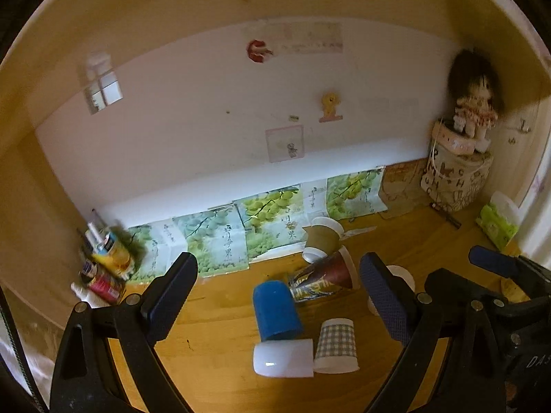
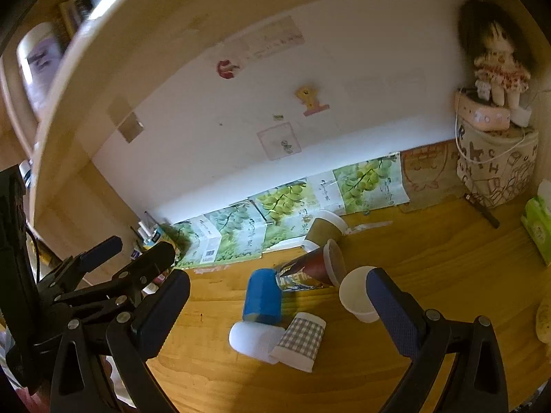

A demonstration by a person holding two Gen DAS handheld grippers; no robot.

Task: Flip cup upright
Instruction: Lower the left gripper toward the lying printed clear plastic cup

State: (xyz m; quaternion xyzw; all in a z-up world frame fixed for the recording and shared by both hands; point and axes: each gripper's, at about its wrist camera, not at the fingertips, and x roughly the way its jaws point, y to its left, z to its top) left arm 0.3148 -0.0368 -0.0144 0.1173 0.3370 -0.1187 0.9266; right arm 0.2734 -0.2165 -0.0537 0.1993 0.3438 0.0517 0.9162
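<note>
Several cups cluster on the wooden desk. A blue cup and a checked paper cup stand upside down. A white cup lies on its side. A brown patterned cup and an olive cup lie on their sides behind. A white paper cup stands upright at the right. My left gripper is open and empty above the cluster. My right gripper is open and empty too, its fingers at the right of the left wrist view.
Grape-print boxes line the white back wall. Bottles and cans stand at the left. A fabric basket with a doll on top fills the right corner. A green tissue pack lies at the right edge.
</note>
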